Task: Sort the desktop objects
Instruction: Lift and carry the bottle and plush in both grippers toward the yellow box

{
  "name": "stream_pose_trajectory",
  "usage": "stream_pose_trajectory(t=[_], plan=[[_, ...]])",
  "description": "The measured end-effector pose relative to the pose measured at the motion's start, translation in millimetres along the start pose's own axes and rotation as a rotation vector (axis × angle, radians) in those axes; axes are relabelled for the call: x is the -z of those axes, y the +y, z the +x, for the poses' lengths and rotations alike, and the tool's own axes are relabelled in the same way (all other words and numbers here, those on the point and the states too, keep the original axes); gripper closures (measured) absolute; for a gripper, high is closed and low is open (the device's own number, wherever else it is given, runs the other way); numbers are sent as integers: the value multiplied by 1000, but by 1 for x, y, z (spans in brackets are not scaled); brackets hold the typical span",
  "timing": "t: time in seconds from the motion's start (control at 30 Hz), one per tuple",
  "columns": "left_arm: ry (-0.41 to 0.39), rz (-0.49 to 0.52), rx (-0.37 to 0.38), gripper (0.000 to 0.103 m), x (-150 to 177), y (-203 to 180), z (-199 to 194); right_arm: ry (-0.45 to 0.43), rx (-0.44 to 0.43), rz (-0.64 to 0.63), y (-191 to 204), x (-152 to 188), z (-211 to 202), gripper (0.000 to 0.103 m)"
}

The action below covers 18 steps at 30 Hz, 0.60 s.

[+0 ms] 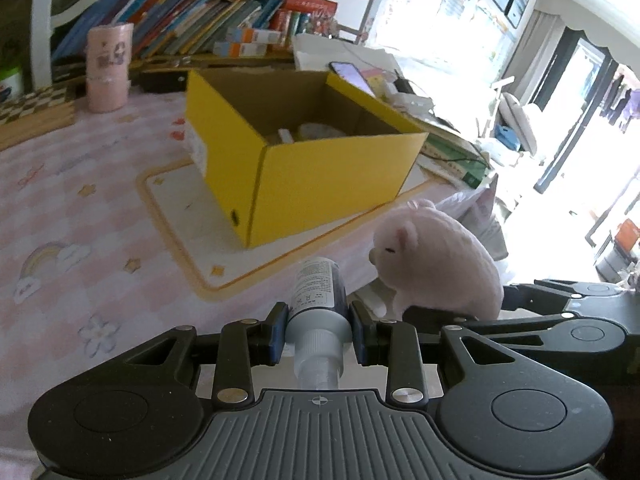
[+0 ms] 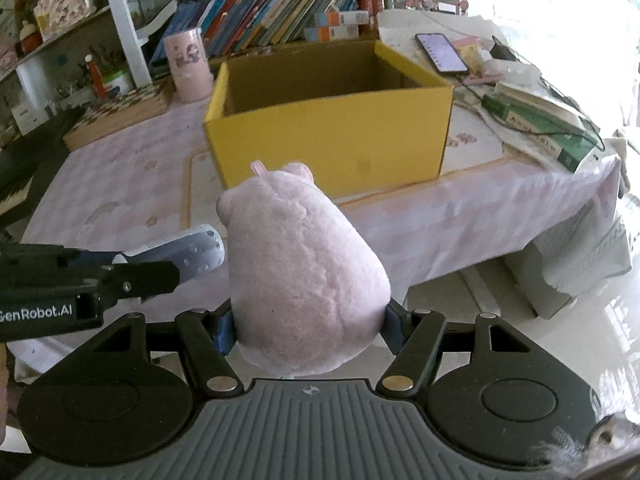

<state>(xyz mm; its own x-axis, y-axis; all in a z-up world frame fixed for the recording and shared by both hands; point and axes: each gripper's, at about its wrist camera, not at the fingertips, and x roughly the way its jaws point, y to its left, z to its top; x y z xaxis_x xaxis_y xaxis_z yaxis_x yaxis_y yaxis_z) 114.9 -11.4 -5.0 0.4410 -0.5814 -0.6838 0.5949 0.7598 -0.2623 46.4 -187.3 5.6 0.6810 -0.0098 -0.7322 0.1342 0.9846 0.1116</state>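
My left gripper (image 1: 319, 326) is shut on a small grey-blue bottle (image 1: 318, 300) with a white label, its base pointing forward. To its right, a pink plush pig (image 1: 436, 264) is carried by the right gripper. In the right wrist view my right gripper (image 2: 308, 326) is shut on that plush pig (image 2: 304, 272), squeezing its rear end. The bottle (image 2: 188, 252) and the left gripper's black body show at the left there. An open yellow cardboard box (image 1: 304, 168) (image 2: 332, 136) stands ahead on the pink table, with a few pale items on its floor.
A pink canister (image 1: 109, 68) (image 2: 189, 64) and a wooden checkered board (image 2: 120, 114) stand at the back left. A phone (image 2: 441, 53), green books (image 2: 536, 124) and cables lie right of the box. A bookshelf (image 1: 192, 20) lines the back. The table edge drops off at the right.
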Motion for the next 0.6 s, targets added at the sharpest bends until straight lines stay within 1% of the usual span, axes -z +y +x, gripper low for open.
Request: stream_pose_trajectory(t=[0.17,0.33,0.43,0.6], plan=[[-43,9,-3,72,-17,-16,16,-23,-4,-31,-21,-17,7,38],[-81,20,-2,72,-35,-32,28,-80,-10,-58,-43,-37,10,38],[-128,20,-2,72,-48,-41,29,-121,-14,-75,-55,-52,9,38],[-222,15,-25,72,-73,-50,27,-205,-40,-126,-69,-83,2,38]])
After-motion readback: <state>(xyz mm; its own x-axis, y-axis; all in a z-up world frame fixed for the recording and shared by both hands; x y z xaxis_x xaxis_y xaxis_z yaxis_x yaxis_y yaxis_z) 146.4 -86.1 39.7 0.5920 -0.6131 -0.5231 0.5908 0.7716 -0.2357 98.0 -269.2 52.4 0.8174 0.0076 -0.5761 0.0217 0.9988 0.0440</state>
